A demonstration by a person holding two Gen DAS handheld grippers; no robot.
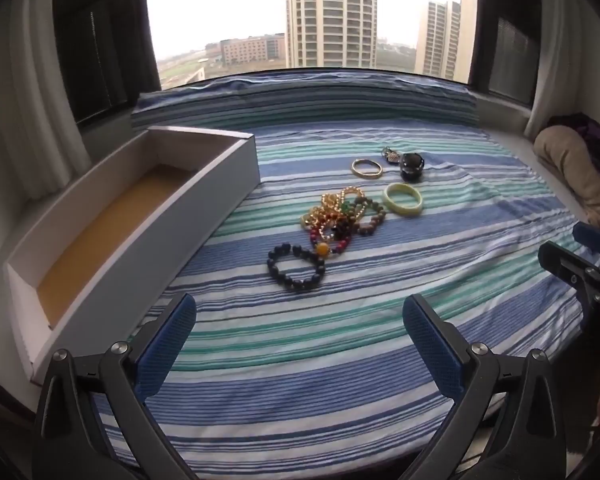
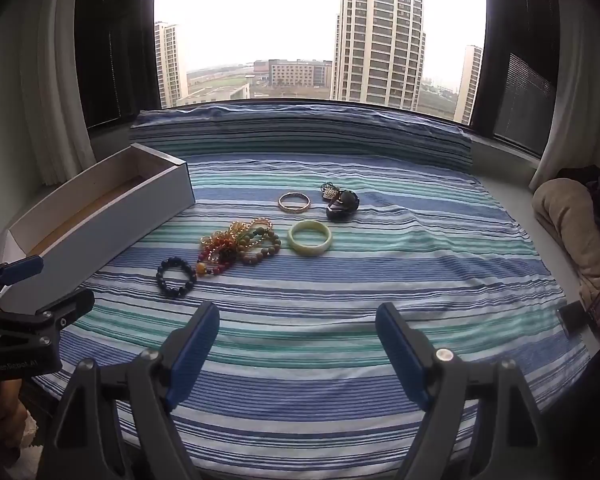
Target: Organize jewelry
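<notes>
Jewelry lies on a striped cloth (image 1: 340, 340). A dark bead bracelet (image 1: 295, 266) (image 2: 176, 278) is nearest. Behind it is a tangled heap of gold, red and brown bead strings (image 1: 340, 214) (image 2: 240, 246). A pale green bangle (image 1: 404, 199) (image 2: 310, 238), a gold bangle (image 1: 366, 168) (image 2: 294, 202) and a dark trinket with a charm (image 1: 410, 165) (image 2: 342, 202) lie farther back. An open, empty white box (image 1: 140, 216) (image 2: 100, 208) stands at the left. My left gripper (image 1: 300, 340) and right gripper (image 2: 298, 344) are both open and empty, short of the jewelry.
A striped bolster (image 1: 300, 100) lies along the window at the back. A beige cushion (image 1: 576, 168) (image 2: 572, 216) sits at the right. White curtains hang at both sides. The other gripper shows at each view's edge, the right one (image 1: 580, 276) and the left one (image 2: 24, 312).
</notes>
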